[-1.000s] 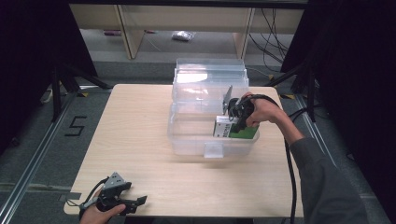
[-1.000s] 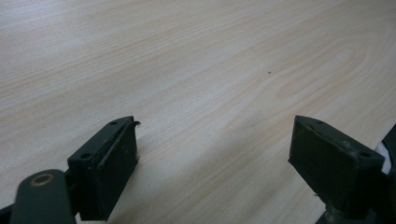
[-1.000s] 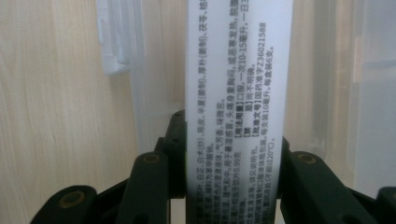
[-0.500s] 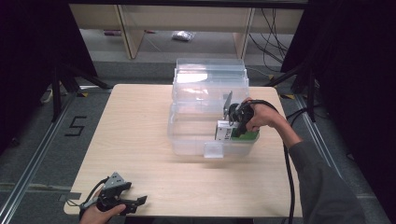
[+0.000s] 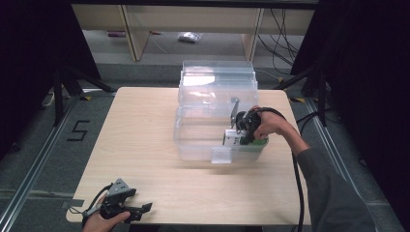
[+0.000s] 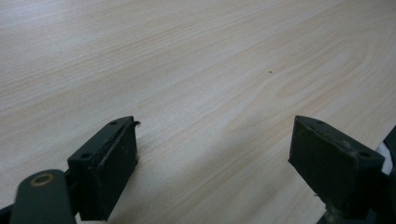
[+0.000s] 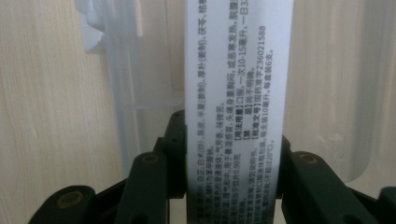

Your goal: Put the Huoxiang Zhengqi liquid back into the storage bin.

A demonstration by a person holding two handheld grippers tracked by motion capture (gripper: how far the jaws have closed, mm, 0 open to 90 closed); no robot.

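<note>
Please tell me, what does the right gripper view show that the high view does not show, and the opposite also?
Right gripper view alone: the printed black text on the white side of the box, and the right gripper with its black jaws pressed on both sides of that box. High view alone: the left gripper, open, at the near edge of the table, and the grey floor around it. Both share: the box, the clear plastic bin and the pale wood tabletop.

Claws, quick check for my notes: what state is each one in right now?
Left claw: open, nothing between its jaws, low over the table.
Right claw: closed on the white box, inside the clear bin.
</note>
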